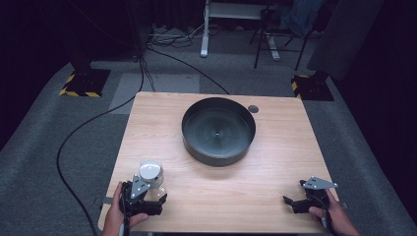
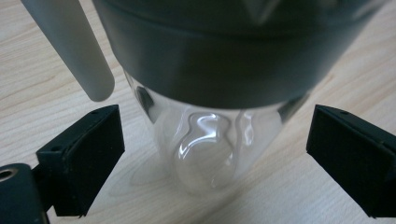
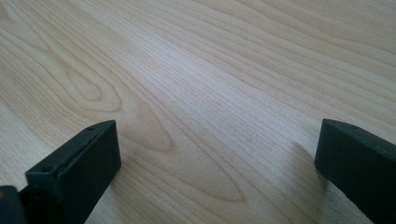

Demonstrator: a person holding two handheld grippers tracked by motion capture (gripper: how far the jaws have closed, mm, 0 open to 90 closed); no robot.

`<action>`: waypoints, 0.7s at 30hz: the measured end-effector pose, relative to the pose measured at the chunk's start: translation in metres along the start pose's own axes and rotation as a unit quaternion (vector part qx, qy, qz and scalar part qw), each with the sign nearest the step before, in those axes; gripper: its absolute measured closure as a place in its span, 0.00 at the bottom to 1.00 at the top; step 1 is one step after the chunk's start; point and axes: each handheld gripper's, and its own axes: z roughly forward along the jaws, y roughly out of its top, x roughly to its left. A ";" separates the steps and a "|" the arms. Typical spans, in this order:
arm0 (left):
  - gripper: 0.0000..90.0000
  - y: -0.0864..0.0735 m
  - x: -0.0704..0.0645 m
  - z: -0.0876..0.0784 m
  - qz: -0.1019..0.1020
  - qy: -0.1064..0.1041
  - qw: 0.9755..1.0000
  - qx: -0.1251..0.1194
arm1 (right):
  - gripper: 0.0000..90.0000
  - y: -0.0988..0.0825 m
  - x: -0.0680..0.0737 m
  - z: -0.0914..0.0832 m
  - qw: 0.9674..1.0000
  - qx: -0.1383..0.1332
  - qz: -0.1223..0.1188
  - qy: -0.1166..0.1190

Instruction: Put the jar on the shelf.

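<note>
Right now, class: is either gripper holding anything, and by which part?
Nothing is held. The left gripper is open around the clear cup's base, fingers apart from it; the right gripper is open.

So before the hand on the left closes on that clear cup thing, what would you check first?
1. Clear plastic cup with dark band sits between the left gripper jaws: ok.
2. Jaws open wide enough, both apart from the cup: ok.
3. Cup upright on the light wooden table: ok.
4. White stick beside the cup, free of the jaws: cannot tell.
5. Right gripper open, holding nothing: ok.
6. Round dark metal pan far from the cup: ok.
</note>
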 end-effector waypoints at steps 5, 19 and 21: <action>0.12 0.004 0.001 -0.001 -0.016 0.014 1.000 -0.020 | 0.00 0.000 0.000 0.000 1.000 0.000 0.000 0.000; 0.33 0.004 0.002 0.002 -0.013 0.017 0.999 -0.045 | 0.00 0.000 0.000 0.000 1.000 0.000 0.000 0.000; 0.33 0.004 0.001 0.002 -0.010 0.019 0.999 -0.046 | 0.00 0.000 0.000 0.000 1.000 0.000 0.000 0.000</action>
